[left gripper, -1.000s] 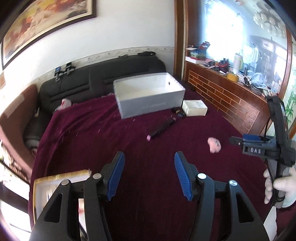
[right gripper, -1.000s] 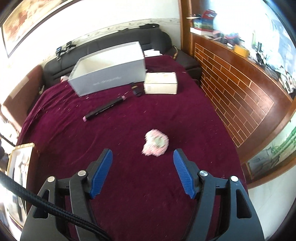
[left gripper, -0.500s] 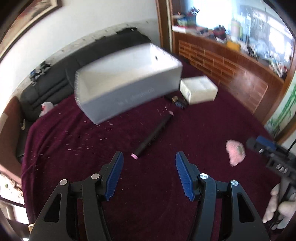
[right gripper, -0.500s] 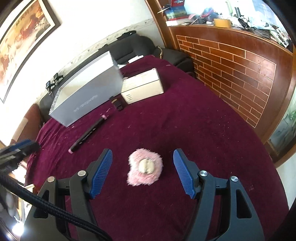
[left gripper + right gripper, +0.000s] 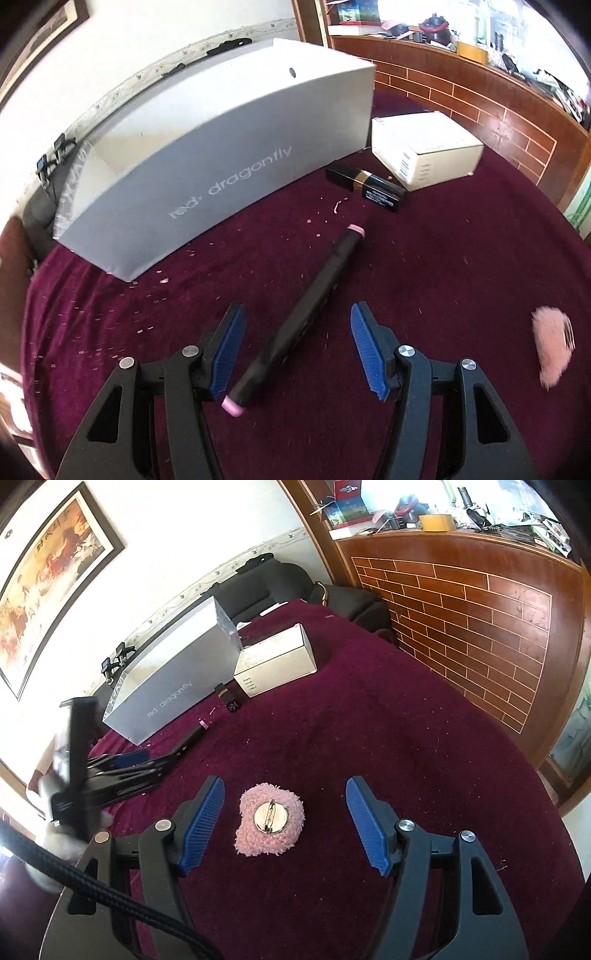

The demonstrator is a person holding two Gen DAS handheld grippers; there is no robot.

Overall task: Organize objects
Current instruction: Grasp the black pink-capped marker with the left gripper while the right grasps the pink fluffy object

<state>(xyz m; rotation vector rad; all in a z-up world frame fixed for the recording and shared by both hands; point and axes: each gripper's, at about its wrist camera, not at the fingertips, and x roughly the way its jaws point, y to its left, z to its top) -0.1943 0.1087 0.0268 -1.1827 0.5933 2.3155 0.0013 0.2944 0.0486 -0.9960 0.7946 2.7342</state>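
Observation:
A long black marker with pink ends (image 5: 303,314) lies on the maroon cloth, its near part between the open fingers of my left gripper (image 5: 295,350), untouched. A pink fluffy brooch with a metal pin back (image 5: 269,819) lies between the open fingers of my right gripper (image 5: 284,827), untouched. The brooch also shows blurred in the left wrist view (image 5: 552,343). A large grey box (image 5: 221,162) stands behind the marker; it also shows in the right wrist view (image 5: 173,686). The left gripper appears at the left of the right wrist view (image 5: 122,771).
A small white box (image 5: 424,147) and a small black box (image 5: 369,186) lie right of the grey box. A brick-patterned wooden counter (image 5: 461,609) borders the table on the right. A black sofa (image 5: 266,587) stands behind the table.
Both grippers moved forward and down. The marker now lies between the left fingers and the brooch sits squarely between the right fingers. Both stay open.

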